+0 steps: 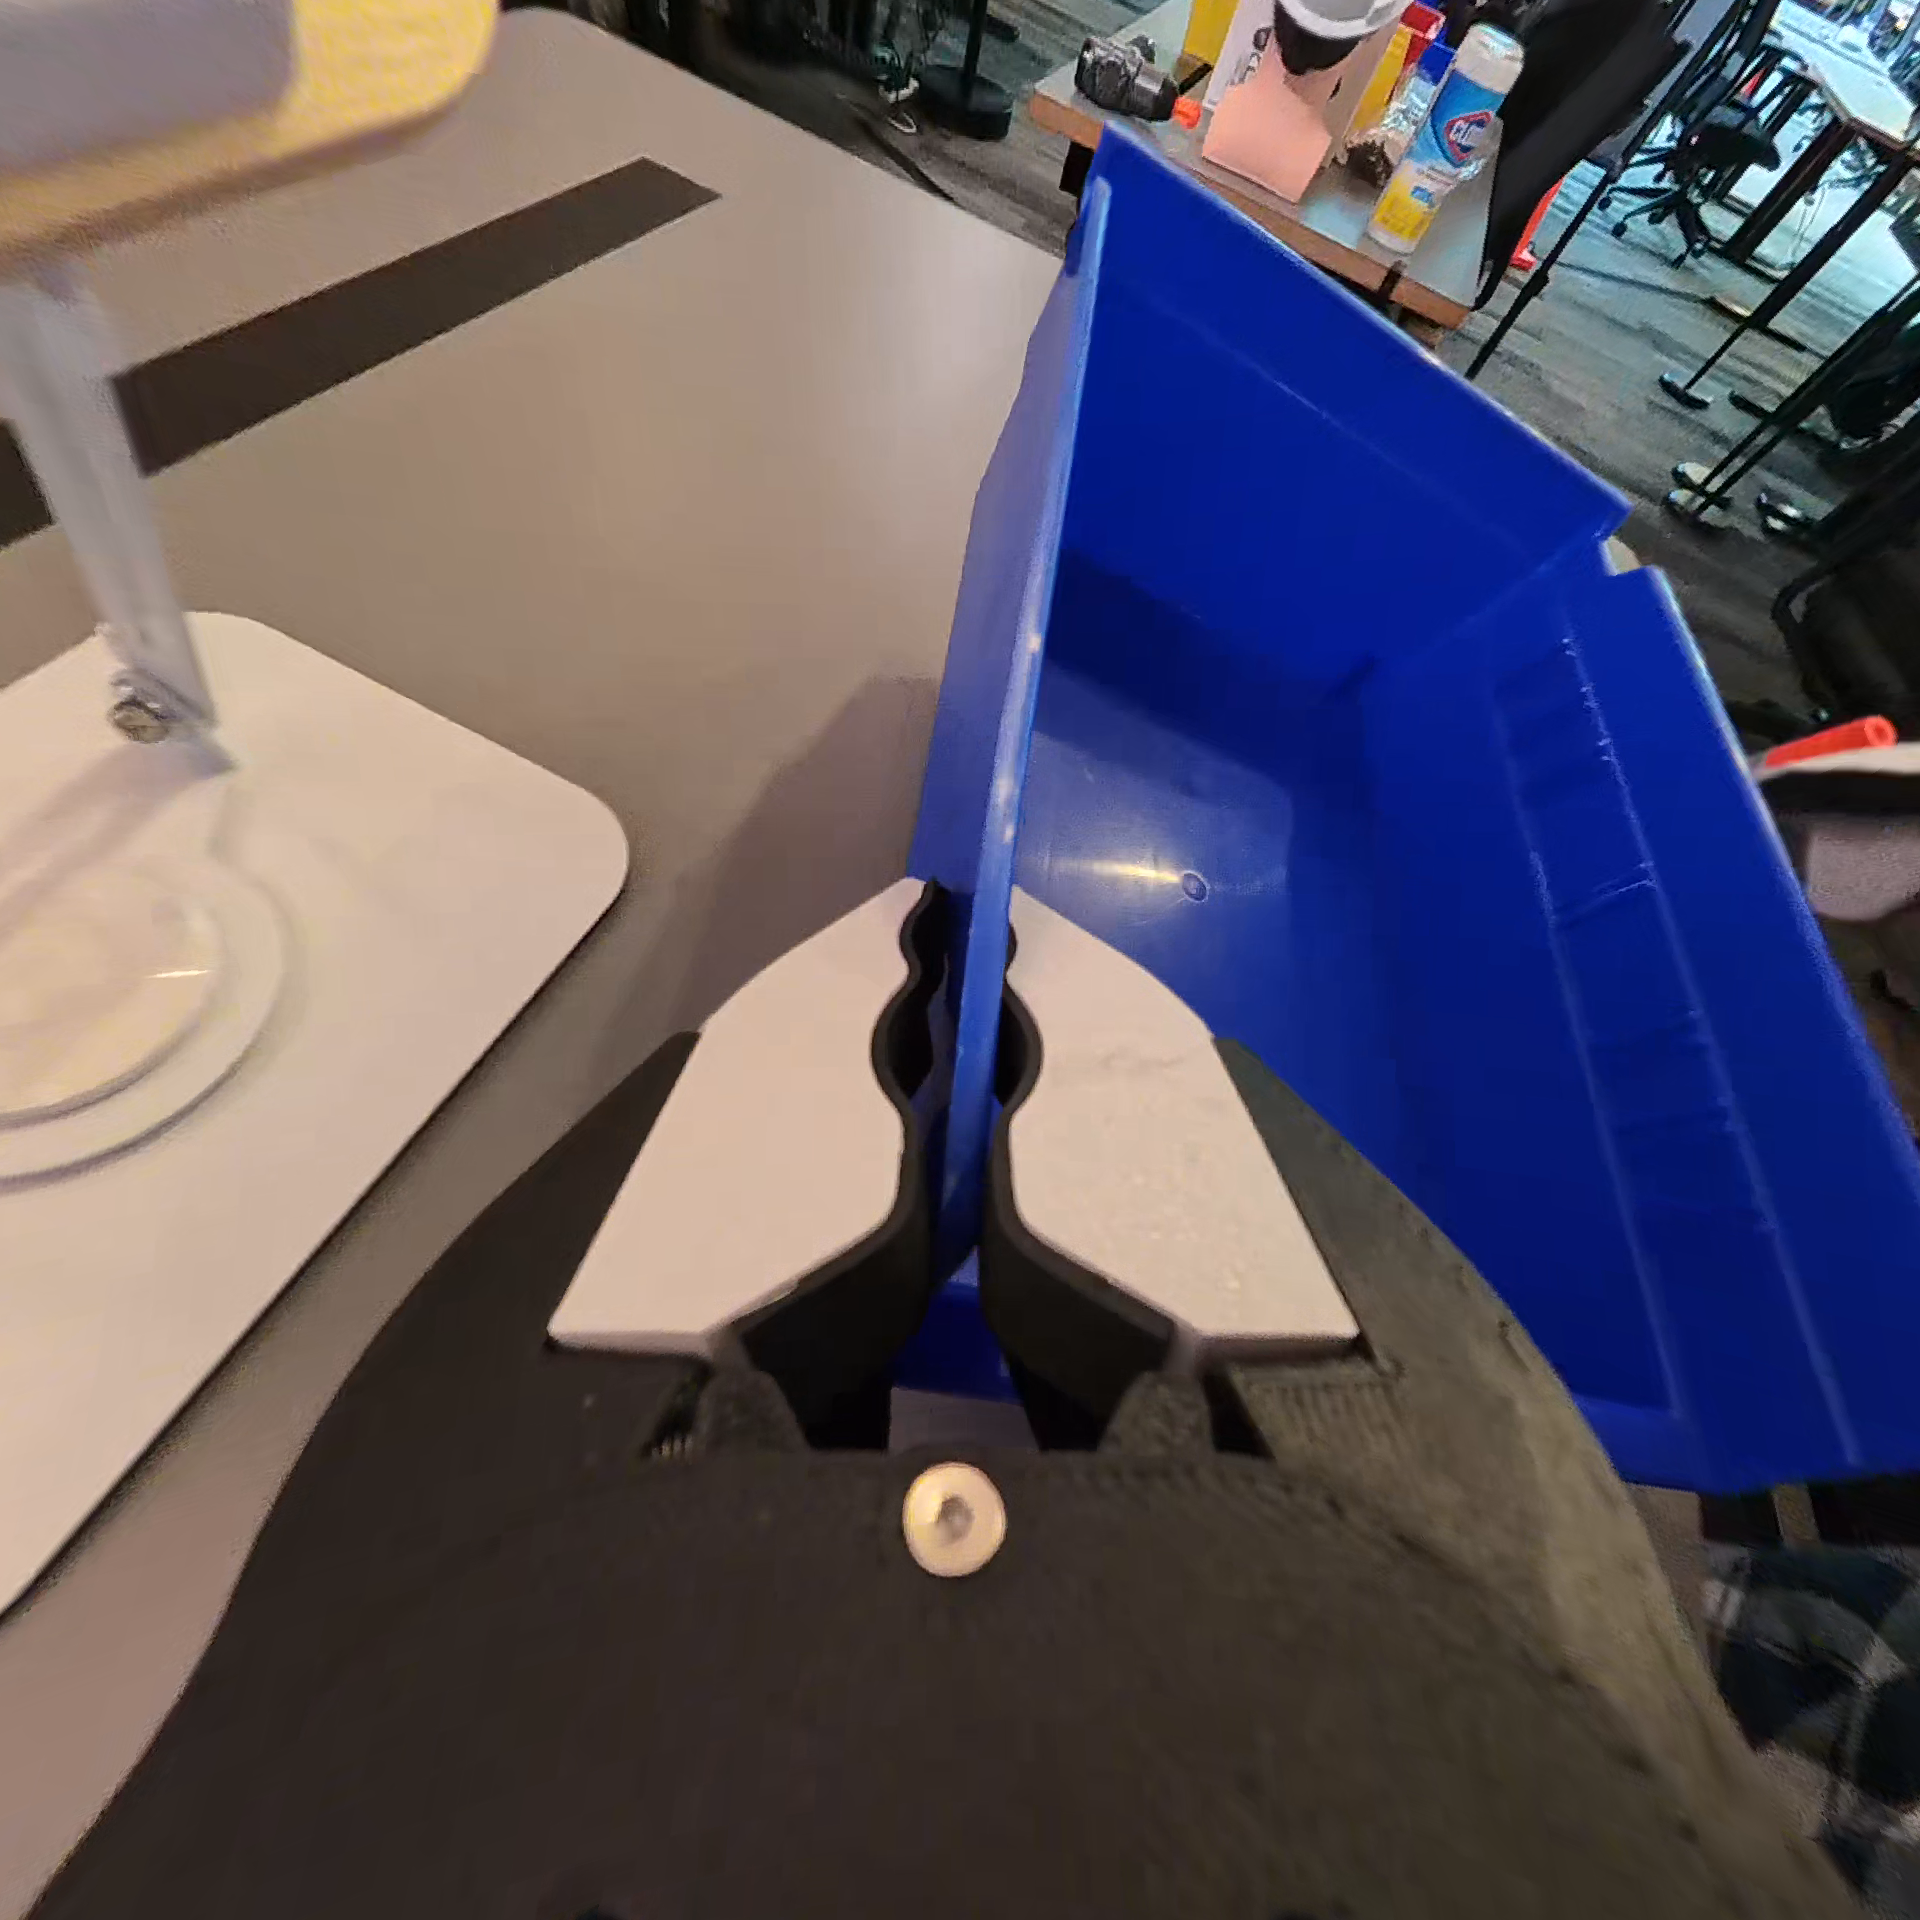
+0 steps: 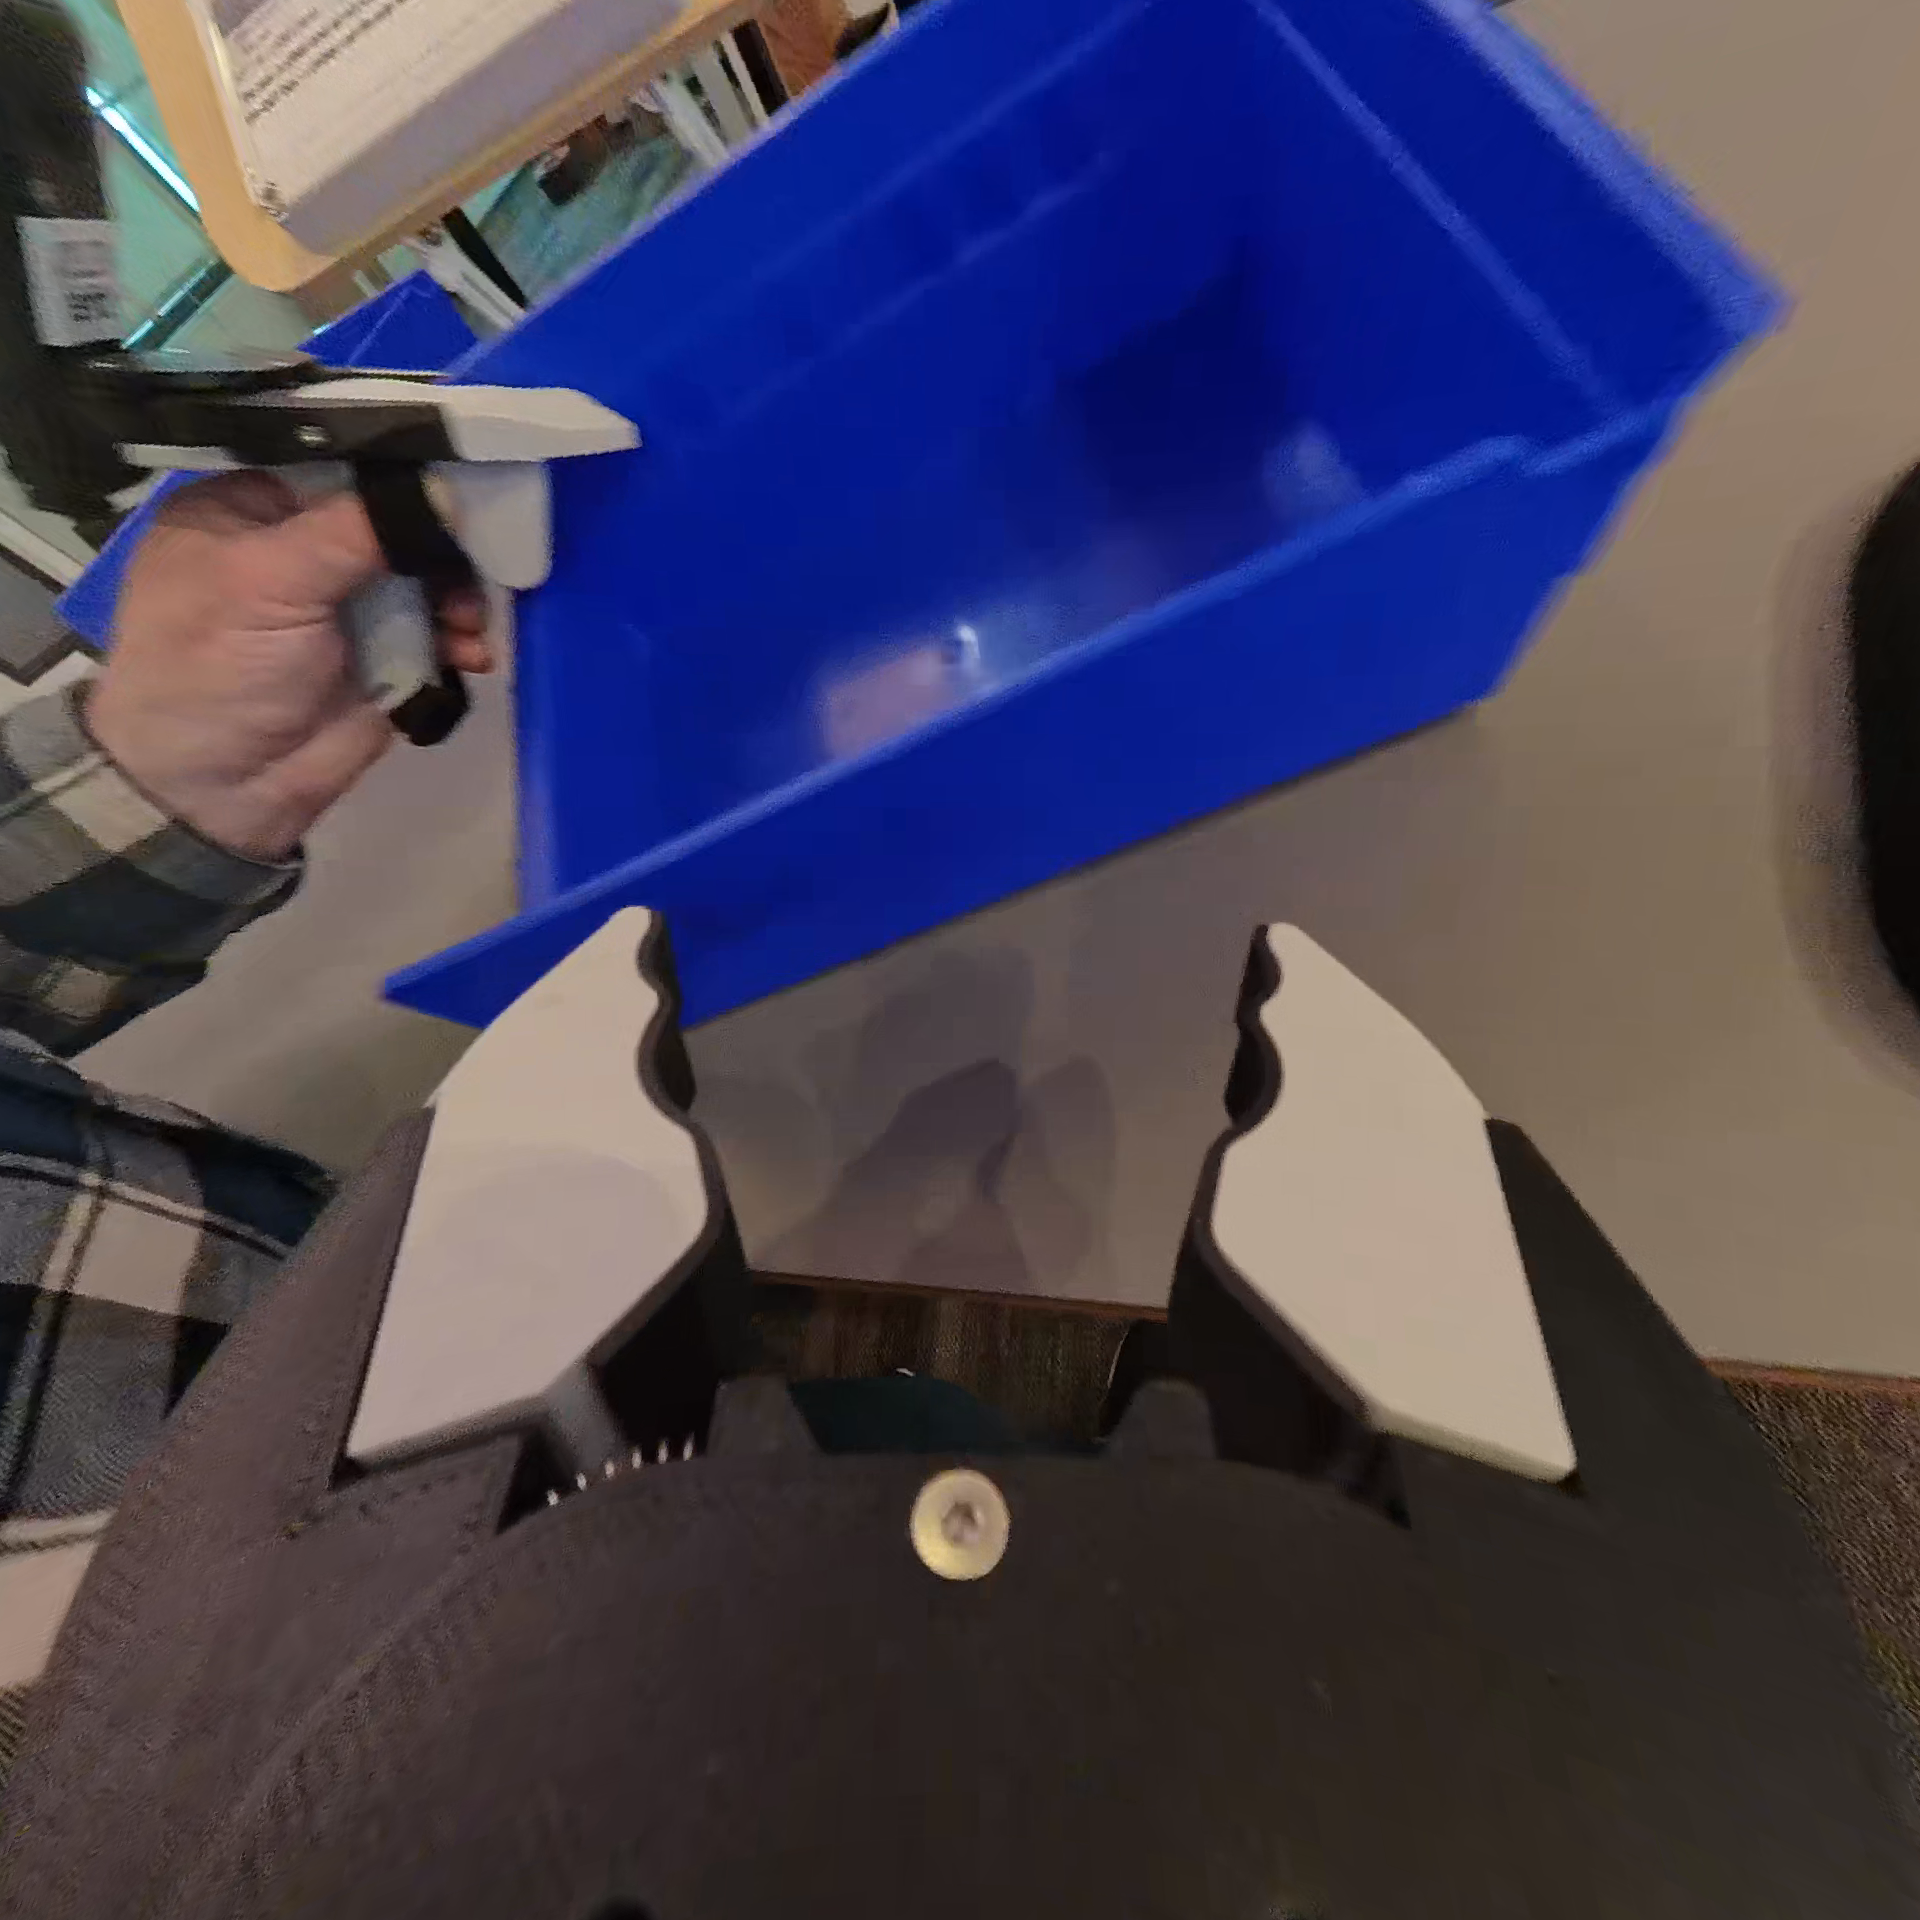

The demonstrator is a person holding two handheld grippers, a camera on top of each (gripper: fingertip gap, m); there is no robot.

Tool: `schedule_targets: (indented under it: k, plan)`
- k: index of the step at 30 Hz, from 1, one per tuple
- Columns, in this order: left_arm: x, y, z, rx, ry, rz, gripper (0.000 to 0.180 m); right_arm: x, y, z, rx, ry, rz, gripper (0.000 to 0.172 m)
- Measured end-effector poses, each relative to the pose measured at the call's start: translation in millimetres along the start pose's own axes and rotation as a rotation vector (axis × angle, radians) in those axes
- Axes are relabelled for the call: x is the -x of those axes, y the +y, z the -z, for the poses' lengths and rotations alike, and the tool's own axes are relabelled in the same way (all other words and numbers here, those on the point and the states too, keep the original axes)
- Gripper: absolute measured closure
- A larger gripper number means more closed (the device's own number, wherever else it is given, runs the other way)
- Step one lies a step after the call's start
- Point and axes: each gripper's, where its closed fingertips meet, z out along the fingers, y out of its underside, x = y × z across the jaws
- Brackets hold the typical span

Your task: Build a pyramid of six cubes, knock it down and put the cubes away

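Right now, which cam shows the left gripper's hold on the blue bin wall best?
Left wrist view: the left gripper is shut on the blue bin, one finger on each side of its thin side wall, seen close and edge-on. The right wrist view shows that gripper farther off, from the side, at the bin's rim; pad contact there is unclear.

Printed wording on four items, none transcribed:
- white-and-blue wipes canister (image 1: 1467, 125) on far table: brand logo, partly blurred.
- yellow-labelled container (image 1: 1405, 203) beside it: print too small to read.
- white sheet (image 2: 343, 62) on wooden board: blurred lines.
- white tag (image 2: 73, 281) at left edge: code marks, illegible.
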Motion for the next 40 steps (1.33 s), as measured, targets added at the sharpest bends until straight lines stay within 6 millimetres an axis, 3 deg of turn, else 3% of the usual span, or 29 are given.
schedule_targets:
  k: [4,6,10,14,17,20,22,28,33,40]
  plan:
    - [2.0,-0.4,-32.9,-0.012,-0.003,0.093,0.175,30.6,-1.6,-23.1,0.002,-0.059,0.033,0.059]
    - [6.8,-2.9,-42.1,-0.017,-0.023,0.121,0.175,36.6,0.5,-38.9,0.043,-0.076,0.054,0.058]
    - [15.8,-2.2,-52.2,-0.018,-0.073,0.156,0.175,30.9,-4.2,-65.8,0.09,-0.089,0.06,0.061]
    - [20.2,1.5,-60.4,-0.03,-0.097,0.198,0.174,15.9,-19.5,-77.8,0.133,-0.087,0.099,0.079]
    - [14.0,-1.5,-66.4,-0.049,-0.072,0.211,0.163,-10.8,-33.6,-84.4,0.157,-0.066,0.103,0.087]
    - [-2.4,-5.5,-78.3,-0.04,-0.046,0.149,0.147,-53.4,-50.4,-94.8,0.215,0.023,0.188,0.098]
    - [-16.8,-10.4,-90.7,-0.032,-0.007,0.132,0.137,-85.3,-64.9,-101.5,0.255,0.067,0.218,0.107]
    - [-28.9,-37.6,-137.0,-0.036,0.059,0.162,0.123,-169.8,-111.9,-125.9,0.368,0.121,0.234,0.143]
    - [-17.7,-66.1,-181.1,-0.082,0.039,0.182,0.115,-225.5,-155.4,-163.9,0.407,0.133,0.268,0.154]
    - [3.6,-100.7,-231.8,-0.166,0.001,0.266,0.104,-281.6,-208.2,-217.8,0.432,0.1,0.336,0.163]
